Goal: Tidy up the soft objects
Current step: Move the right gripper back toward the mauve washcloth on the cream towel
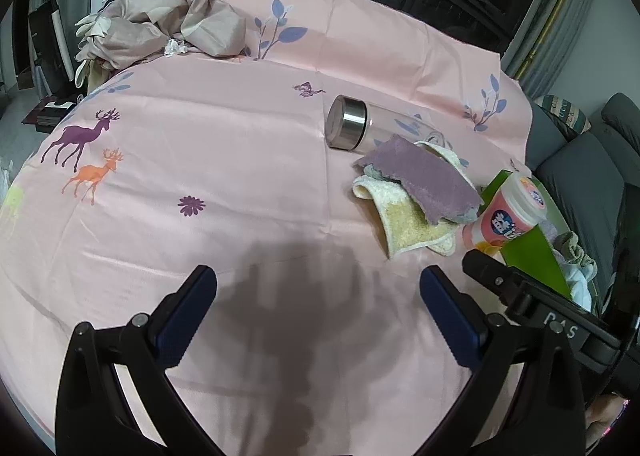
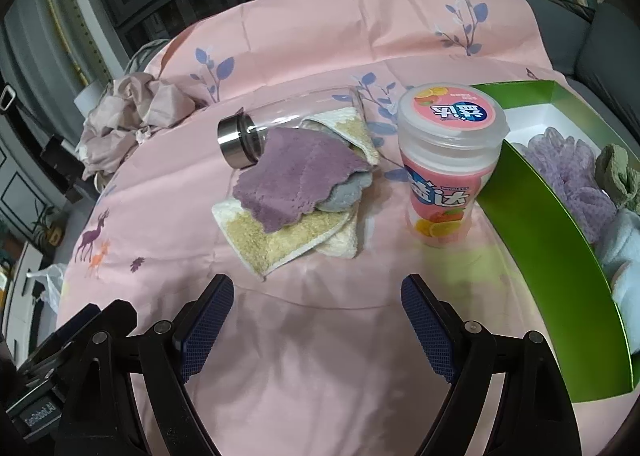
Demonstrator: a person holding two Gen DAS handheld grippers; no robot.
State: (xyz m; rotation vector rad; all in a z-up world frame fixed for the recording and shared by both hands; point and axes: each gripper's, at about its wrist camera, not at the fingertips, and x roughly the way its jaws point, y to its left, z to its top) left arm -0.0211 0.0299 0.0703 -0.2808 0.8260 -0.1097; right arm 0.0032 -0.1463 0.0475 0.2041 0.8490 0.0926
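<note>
A purple cloth [image 2: 296, 176] [image 1: 424, 180] lies on top of a cream and yellow towel [image 2: 276, 244] [image 1: 404, 224], with a grey cloth [image 2: 344, 192] tucked under its edge. The pile sits on a pink printed sheet [image 2: 312, 336]. My right gripper [image 2: 318, 296] hovers open just in front of the pile, nothing between its fingers. My left gripper [image 1: 318, 288] is open over bare sheet, left of the pile and nearer than it. A green box [image 2: 532, 224] at the right holds a purple mesh puff [image 2: 576, 176], a grey-green cloth [image 2: 618, 172] and a light blue cloth [image 2: 624, 252].
A glass bottle with a steel cap [image 2: 256, 132] [image 1: 348, 122] lies on its side behind the pile. A pink plastic jar [image 2: 448, 168] [image 1: 508, 212] stands between pile and box. Crumpled beige fabric [image 1: 160, 24] is heaped at the far left. A grey sofa [image 1: 580, 160] borders the right.
</note>
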